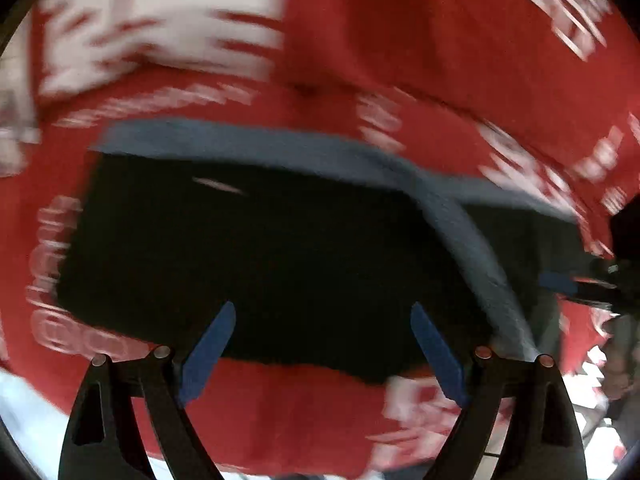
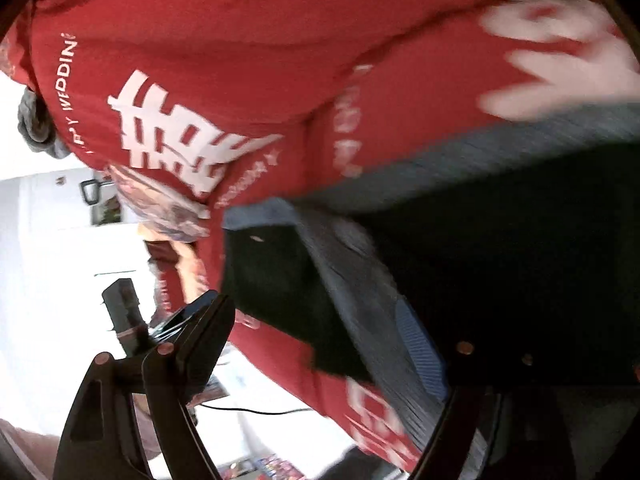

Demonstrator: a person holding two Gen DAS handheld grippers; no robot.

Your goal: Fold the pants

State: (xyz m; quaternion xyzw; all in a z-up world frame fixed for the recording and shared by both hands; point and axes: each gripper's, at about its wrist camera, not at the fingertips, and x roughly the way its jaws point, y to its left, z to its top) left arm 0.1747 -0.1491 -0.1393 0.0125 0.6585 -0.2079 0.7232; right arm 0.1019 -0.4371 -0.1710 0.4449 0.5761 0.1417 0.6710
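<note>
Reading "WEDDING" in white, a red cloth (image 2: pixel 248 32) underlies black pants (image 1: pixel 248 260); both grippers (image 1: pixel 322 344) (image 2: pixel 320 344) gape empty.

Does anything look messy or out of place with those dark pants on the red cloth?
Slightly. The dark pants lie folded on the red cloth, but a grey band, possibly the waistband, runs slanted across them instead of lining up with the grey top edge. The blur hides finer detail; nothing looks torn or spilled.
</note>
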